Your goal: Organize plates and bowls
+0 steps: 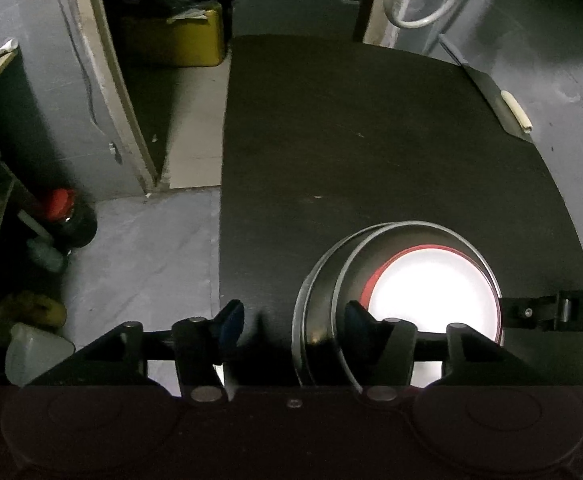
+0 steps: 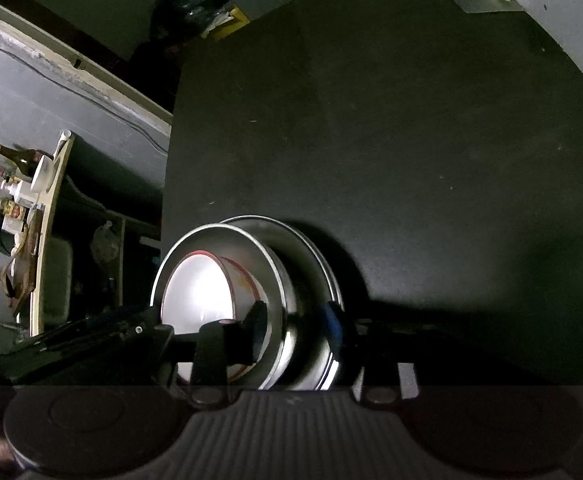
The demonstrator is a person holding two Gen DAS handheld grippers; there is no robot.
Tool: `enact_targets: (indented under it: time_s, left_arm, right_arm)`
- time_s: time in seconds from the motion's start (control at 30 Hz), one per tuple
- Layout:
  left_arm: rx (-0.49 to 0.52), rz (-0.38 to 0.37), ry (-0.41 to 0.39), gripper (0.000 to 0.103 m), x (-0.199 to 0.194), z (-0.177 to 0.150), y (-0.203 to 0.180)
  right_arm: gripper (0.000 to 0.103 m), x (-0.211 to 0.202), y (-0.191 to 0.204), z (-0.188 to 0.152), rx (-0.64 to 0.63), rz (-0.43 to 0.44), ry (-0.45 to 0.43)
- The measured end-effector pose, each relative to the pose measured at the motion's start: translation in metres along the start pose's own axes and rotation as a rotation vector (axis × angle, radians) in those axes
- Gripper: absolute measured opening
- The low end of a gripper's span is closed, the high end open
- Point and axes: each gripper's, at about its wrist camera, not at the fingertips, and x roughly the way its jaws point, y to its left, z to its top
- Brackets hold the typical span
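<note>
Black table [image 1: 331, 140] bears nested steel bowls [image 1: 323, 300].

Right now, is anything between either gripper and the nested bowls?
Nothing visible. The left gripper and right gripper each straddle the steel bowl's wall from opposite sides, jaws open, one finger inside and one outside. The white bowl sits nested inside it.

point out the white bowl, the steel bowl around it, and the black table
white bowl [image 1: 431, 296]: left wrist view, on its bright inside.
steel bowl [image 2: 251, 248]: right wrist view, on its inner wall.
black table [image 1: 351, 140]: left wrist view, on its bare top.
</note>
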Motion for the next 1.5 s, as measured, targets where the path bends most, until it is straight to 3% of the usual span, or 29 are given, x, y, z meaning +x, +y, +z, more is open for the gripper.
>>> enact_targets:
  time_s: [0.03,0.07,0.17,0.43,0.7,0.87,1.1,1.5]
  left_arm:
    - [-0.003,0.011,-0.002,0.067,-0.001,0.000,0.000]
    - [-0.002,0.022,-0.005,0.069,-0.003,0.000,-0.001]
    - [0.006,0.037,-0.014,0.075,-0.007,-0.002,-0.001]
    - [-0.005,0.070,-0.044,0.092,-0.019,-0.005,-0.003]
    - [-0.058,0.071,-0.109,0.097,-0.032,-0.012,0.003]
    - [-0.120,0.025,-0.190,0.102,-0.046,-0.021,0.012]
    - [-0.155,-0.034,-0.215,0.102,-0.051,-0.029,0.018]
    - [-0.111,0.032,-0.317,0.102,-0.062,-0.041,0.005]
  right_arm:
    - [0.067,-0.001,0.000,-0.001,-0.015,-0.033,-0.010]
    - [0.071,-0.002,-0.001,-0.002,-0.028,-0.044,-0.021]
    - [0.071,-0.004,-0.008,-0.004,-0.002,-0.019,-0.033]
    - [0.089,-0.013,-0.008,-0.012,-0.030,-0.032,-0.083]
    - [0.102,-0.029,-0.006,-0.023,-0.070,-0.003,-0.194]
    - [0.103,-0.041,0.003,-0.035,-0.139,0.020,-0.295]
    - [0.103,-0.053,0.013,-0.046,-0.183,0.021,-0.395]
    - [0.103,-0.060,0.014,-0.072,-0.233,-0.090,-0.521]
